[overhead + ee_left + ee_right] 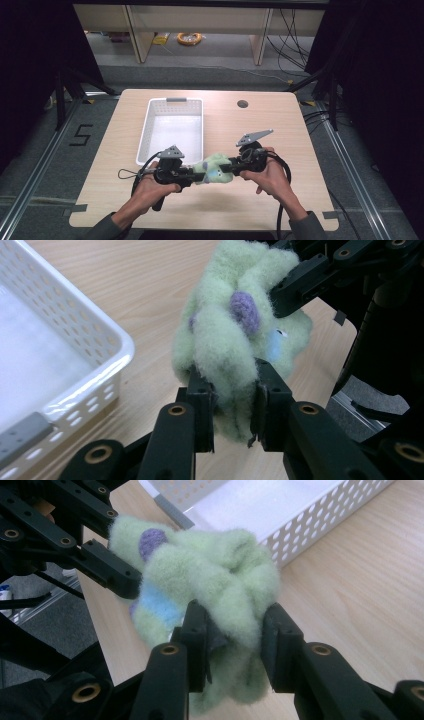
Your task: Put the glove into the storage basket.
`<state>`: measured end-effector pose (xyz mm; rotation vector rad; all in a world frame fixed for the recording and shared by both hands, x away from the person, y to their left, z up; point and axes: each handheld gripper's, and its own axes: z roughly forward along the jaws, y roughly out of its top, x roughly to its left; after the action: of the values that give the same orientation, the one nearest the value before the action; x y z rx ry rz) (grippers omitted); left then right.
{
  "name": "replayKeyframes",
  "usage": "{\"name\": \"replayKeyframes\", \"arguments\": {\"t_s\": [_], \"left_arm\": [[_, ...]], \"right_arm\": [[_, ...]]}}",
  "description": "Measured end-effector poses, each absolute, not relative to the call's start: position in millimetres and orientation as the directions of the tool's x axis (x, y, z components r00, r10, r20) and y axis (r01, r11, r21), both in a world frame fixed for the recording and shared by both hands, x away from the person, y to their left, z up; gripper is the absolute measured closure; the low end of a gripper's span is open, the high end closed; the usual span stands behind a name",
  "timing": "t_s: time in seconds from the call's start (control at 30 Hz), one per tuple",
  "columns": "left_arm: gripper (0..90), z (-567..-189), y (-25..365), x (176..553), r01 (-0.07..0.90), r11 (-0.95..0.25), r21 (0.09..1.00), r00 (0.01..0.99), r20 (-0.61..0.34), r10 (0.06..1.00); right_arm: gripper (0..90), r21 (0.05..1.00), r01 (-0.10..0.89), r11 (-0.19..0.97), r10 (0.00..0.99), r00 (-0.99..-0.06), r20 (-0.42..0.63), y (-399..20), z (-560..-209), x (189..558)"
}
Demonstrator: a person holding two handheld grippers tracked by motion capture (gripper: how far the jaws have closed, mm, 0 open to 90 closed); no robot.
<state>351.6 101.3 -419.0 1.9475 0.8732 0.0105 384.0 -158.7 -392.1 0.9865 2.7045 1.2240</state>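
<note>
A fluffy pale-green cloth item (214, 169) with purple dots and a light-blue patch hangs bunched between both grippers, just above the table near its front edge. My left gripper (196, 172) is shut on its left end; in the left gripper view the pads pinch a fold of the green fleece (225, 340). My right gripper (227, 167) is shut on the other end, and in the right gripper view its jaws squeeze the fleece (220, 585). Each gripper view shows the other gripper's black jaw clamped on the far side.
A white perforated plastic basket (146, 131) stands empty on the wooden table just behind the left hand, its near corner close to the cloth (110, 340). A round cable hole (242, 104) sits at the back right. Black cables trail from both grippers.
</note>
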Motion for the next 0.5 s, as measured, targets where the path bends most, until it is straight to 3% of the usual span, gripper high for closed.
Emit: {"name": "replayKeyframes", "arguments": {"t_s": [0.5], "left_arm": [[72.8, -400.7, 141.4, 373.3, 0.587, -0.268, 0.764, 0.698, -0.311, 0.645]], "right_arm": [[68.3, 0.68, 0.527, 0.509, 0.518, -0.819, 0.247, -114.2, -377.1, 419.6]]}}
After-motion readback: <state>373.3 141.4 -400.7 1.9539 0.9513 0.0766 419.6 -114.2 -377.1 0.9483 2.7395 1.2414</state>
